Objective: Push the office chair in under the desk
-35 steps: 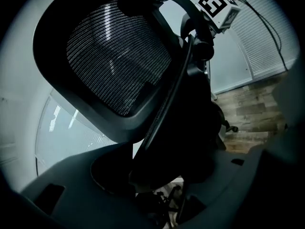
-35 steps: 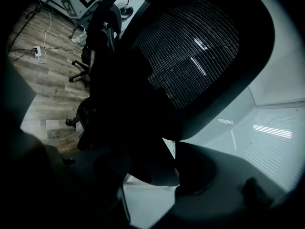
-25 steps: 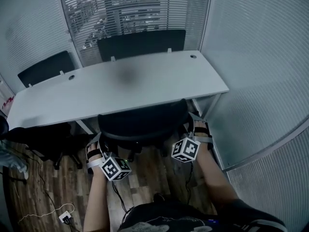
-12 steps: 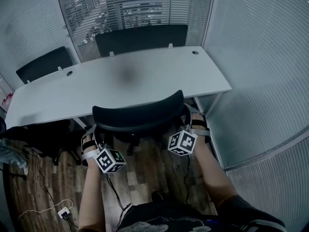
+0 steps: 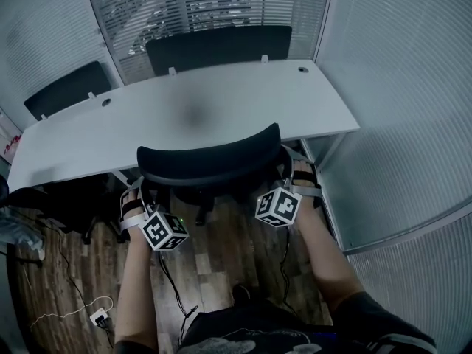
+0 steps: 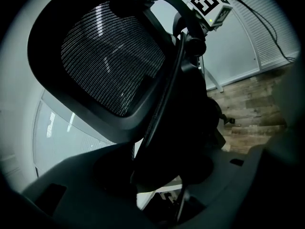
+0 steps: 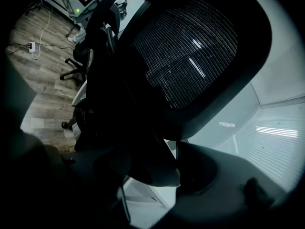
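A black office chair (image 5: 206,164) with a mesh backrest stands at the front edge of the white desk (image 5: 221,109), its backrest top overlapping the desk edge. My left gripper (image 5: 138,196) holds the backrest's left rim and my right gripper (image 5: 291,172) holds its right rim. In the left gripper view the backrest frame (image 6: 143,118) runs down between the jaws of the left gripper (image 6: 152,173), which are shut on it. In the right gripper view the mesh backrest (image 7: 190,51) fills the frame and its rim sits gripped in the right gripper (image 7: 157,171). The seat is hidden below the backrest.
Two more black chairs (image 5: 217,50) (image 5: 66,91) stand behind the desk, and another dark chair (image 5: 44,205) is at its left end. Cables and a power strip (image 5: 99,317) lie on the wood floor. A ribbed partition wall (image 5: 398,124) closes the right side by the desk leg (image 5: 324,150).
The chair has rolled forward towards the desk, and both grippers have moved forward with it. The backrest top now overlaps the desk's front edge.
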